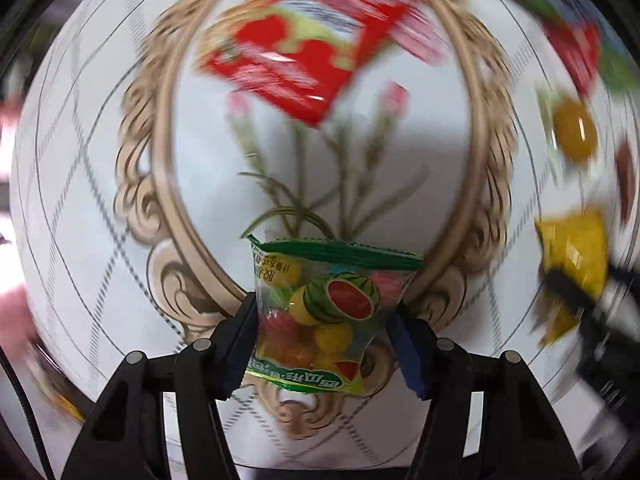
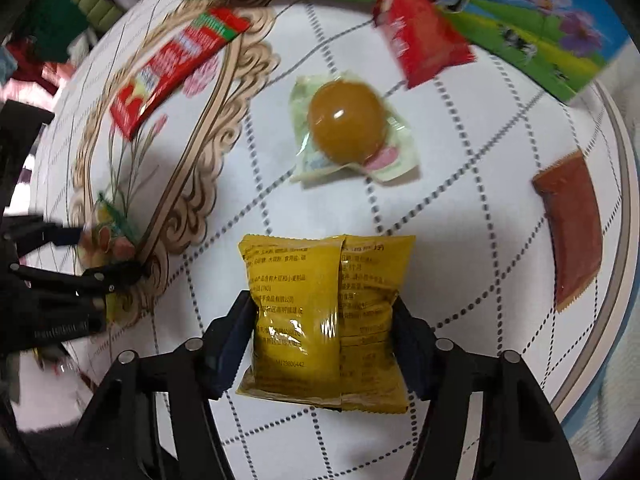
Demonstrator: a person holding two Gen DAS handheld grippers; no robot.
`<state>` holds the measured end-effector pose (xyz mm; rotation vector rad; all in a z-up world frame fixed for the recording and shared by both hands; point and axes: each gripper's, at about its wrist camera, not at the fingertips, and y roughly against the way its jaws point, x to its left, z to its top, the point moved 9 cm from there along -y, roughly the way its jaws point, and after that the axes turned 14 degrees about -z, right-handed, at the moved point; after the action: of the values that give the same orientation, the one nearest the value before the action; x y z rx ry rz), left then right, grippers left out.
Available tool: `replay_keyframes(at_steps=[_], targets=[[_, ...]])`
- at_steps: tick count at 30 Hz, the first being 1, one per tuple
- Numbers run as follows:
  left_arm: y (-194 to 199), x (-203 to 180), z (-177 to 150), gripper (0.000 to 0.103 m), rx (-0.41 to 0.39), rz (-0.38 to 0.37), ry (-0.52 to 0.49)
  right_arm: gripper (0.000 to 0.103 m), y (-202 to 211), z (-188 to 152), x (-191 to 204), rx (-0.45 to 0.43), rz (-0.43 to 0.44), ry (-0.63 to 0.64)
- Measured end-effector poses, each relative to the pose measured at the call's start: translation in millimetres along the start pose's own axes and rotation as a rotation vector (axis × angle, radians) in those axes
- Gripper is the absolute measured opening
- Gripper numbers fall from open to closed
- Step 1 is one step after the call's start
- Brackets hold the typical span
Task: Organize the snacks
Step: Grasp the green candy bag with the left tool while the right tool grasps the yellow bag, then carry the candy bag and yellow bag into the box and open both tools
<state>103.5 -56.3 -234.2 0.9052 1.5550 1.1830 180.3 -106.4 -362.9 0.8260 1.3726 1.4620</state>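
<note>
My left gripper (image 1: 322,336) is shut on a clear fruit-candy packet with a watermelon print (image 1: 328,312), held above the white patterned tablecloth (image 1: 100,200). It also shows at the left of the right wrist view (image 2: 106,240). My right gripper (image 2: 324,332) is shut on a yellow snack packet (image 2: 326,320), which also shows in the left wrist view (image 1: 572,252). A red flat packet (image 1: 304,52) lies ahead of the left gripper; it also shows in the right wrist view (image 2: 176,64).
A wrapped brown round snack (image 2: 348,128), a red pouch (image 2: 424,28) and a brown flat packet (image 2: 572,228) lie on the cloth. A green and blue carton (image 2: 500,12) lies at the far edge. The table rim (image 2: 624,184) runs along the right.
</note>
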Motion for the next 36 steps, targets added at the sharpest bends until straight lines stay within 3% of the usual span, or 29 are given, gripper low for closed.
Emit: replay_keyframes(at_steps=[3, 7, 10, 12, 17, 19, 23, 28, 32, 36], targets=[[-5, 2, 2, 0.060, 0.003, -0.025, 0.041, 0.064, 1, 2, -4, -0.005, 0.013, -0.046], [-12, 3, 1, 0.060, 0.019, 0.014, -0.007, 0.068, -4, 3, -3, 0.015, -0.004, -0.020], [-22, -27, 8, 0.060, 0.006, 0.040, -0.030, 0.069, -10, 3, 2, 0.024, -0.027, 0.010], [-23, -27, 5, 0.055, -0.011, 0.055, -0.036, 0.069, -14, 2, 2, 0.020, -0.029, 0.005], [2, -50, -10, 0.050, -0.037, 0.064, -0.054, 0.066, -13, -4, 2, -0.017, -0.034, 0.000], [14, -51, -12, 0.050, -0.041, 0.052, -0.059, 0.060, -8, -8, 0, -0.030, -0.030, -0.007], [49, -54, 2, 0.050, -0.064, -0.016, -0.060, 0.056, 6, -8, -15, -0.056, 0.015, -0.046], [109, -111, 21, 0.050, -0.154, -0.155, -0.087, 0.055, 49, 4, -39, -0.109, 0.111, -0.126], [180, -168, 68, 0.050, -0.245, -0.284, -0.142, 0.055, 108, 41, -66, -0.212, 0.184, -0.189], [226, -175, 127, 0.050, -0.304, -0.309, -0.202, 0.055, 164, 100, -92, -0.323, 0.231, -0.233]])
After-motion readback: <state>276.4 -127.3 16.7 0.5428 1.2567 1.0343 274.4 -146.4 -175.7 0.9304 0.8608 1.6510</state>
